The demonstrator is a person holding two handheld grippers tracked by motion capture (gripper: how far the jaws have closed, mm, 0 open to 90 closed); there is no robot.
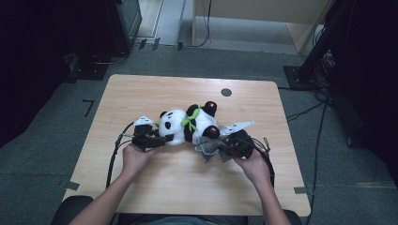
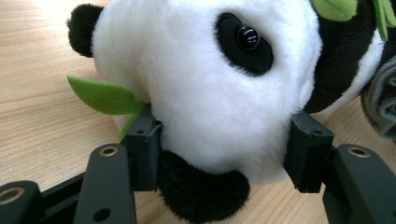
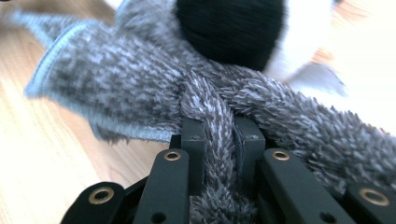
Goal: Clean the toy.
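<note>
Desk (image 1: 141, 187) of light wood carries a toy panda (image 1: 185, 124), which lies on its side near the middle, head to the left and feet to the right.

On the left, the left hand-held gripper (image 1: 162, 139) is clenched on the panda's head. In the left gripper view its two jaws press into the white fur from both sides, and one black ear (image 2: 205, 196) bulges out between them. A green felt leaf (image 2: 102, 95) sticks out just beside the near jaw. The left hand (image 1: 136, 157) holds this tool low, close to the desk.

In the middle, the black and white body rests on the wood, with another green leaf (image 1: 189, 121) on its chest.

On the right, the right hand-held gripper (image 1: 224, 146) is grasping a grey fluffy cloth (image 1: 209, 147), perhaps a scarf or a small garment. In the right gripper view a thick fold of this cloth (image 3: 210, 121) is pinched tightly between the jaws, and a black foot (image 3: 231, 28) of the panda lies just behind it, touching the cloth.

I judge that the step in hand is dressing or undressing the panda at its feet; I cannot tell which. The next move probably calls for the left side to keep the head steady while the right side moves the cloth along the legs slowly, so that the fabric does not slip out.
</note>
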